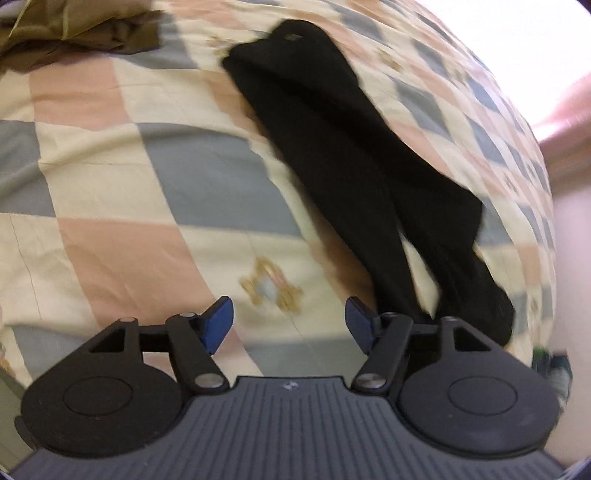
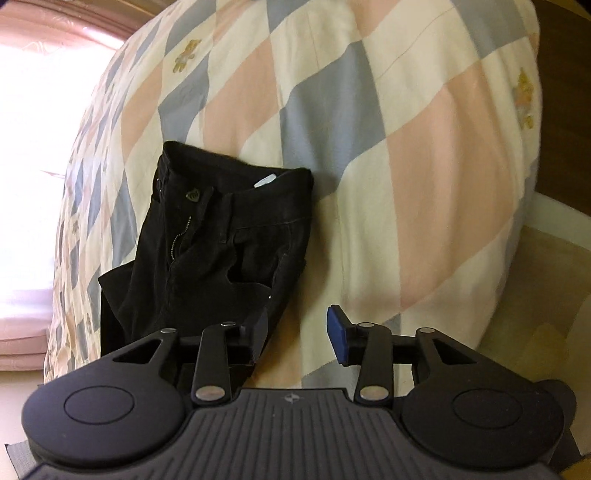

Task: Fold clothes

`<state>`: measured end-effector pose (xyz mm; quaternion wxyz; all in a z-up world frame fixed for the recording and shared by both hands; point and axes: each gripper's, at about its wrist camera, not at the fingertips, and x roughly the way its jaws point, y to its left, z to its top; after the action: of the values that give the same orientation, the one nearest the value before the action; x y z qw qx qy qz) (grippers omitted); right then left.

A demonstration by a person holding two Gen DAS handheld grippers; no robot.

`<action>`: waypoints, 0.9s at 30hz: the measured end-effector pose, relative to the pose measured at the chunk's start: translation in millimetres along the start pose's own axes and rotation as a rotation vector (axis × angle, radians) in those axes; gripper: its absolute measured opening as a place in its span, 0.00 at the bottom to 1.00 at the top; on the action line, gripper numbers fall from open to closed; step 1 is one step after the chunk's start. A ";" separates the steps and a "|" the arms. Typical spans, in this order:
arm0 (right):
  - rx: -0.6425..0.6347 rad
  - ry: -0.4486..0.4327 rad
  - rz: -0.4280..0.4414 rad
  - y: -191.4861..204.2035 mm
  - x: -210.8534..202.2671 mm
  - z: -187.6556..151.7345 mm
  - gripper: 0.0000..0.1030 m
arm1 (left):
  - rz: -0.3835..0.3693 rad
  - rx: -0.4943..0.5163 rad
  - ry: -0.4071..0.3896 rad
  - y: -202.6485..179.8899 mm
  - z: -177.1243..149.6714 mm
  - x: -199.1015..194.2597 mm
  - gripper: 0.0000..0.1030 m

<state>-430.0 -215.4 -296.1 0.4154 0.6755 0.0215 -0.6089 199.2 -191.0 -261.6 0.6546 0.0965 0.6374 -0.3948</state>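
Black trousers (image 1: 332,147) lie stretched out on the checked bedspread (image 1: 129,192), legs reaching toward my left gripper (image 1: 288,321). The left gripper is open and empty, its right finger just beside the leg ends. In the right wrist view the trousers (image 2: 221,240) show their waistband, button and zip, lying left of centre. My right gripper (image 2: 299,332) is open and empty, with its left finger at the edge of the trousers near the waist.
An olive-brown garment (image 1: 74,33) lies crumpled at the far left of the bed. The bed edge and wooden floor (image 2: 554,277) show at the right. A bright window (image 2: 44,147) and pink curtain are at the left.
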 end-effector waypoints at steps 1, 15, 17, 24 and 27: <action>-0.001 -0.003 0.006 -1.0 3.8 -0.9 0.40 | -0.006 -0.020 -0.006 4.7 11.0 7.8 0.61; 0.084 -0.136 0.091 -14.9 52.2 -7.8 0.58 | -0.067 -0.171 -0.132 35.8 156.4 131.7 0.64; 0.092 -0.149 0.111 -18.5 59.0 -8.6 0.62 | -0.049 -0.156 -0.145 35.5 165.2 146.3 0.64; 0.083 -0.160 0.196 -31.6 84.1 -0.1 0.65 | -0.036 0.003 -0.209 20.9 171.7 166.3 0.20; 0.043 -0.129 0.224 -34.1 100.1 7.6 0.32 | -0.027 0.056 -0.270 17.2 161.9 158.0 0.06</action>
<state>-428.5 -245.3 -397.8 0.4669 0.6416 -0.0939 -0.6013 313.3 -343.7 -384.7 0.7260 0.0519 0.5336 -0.4307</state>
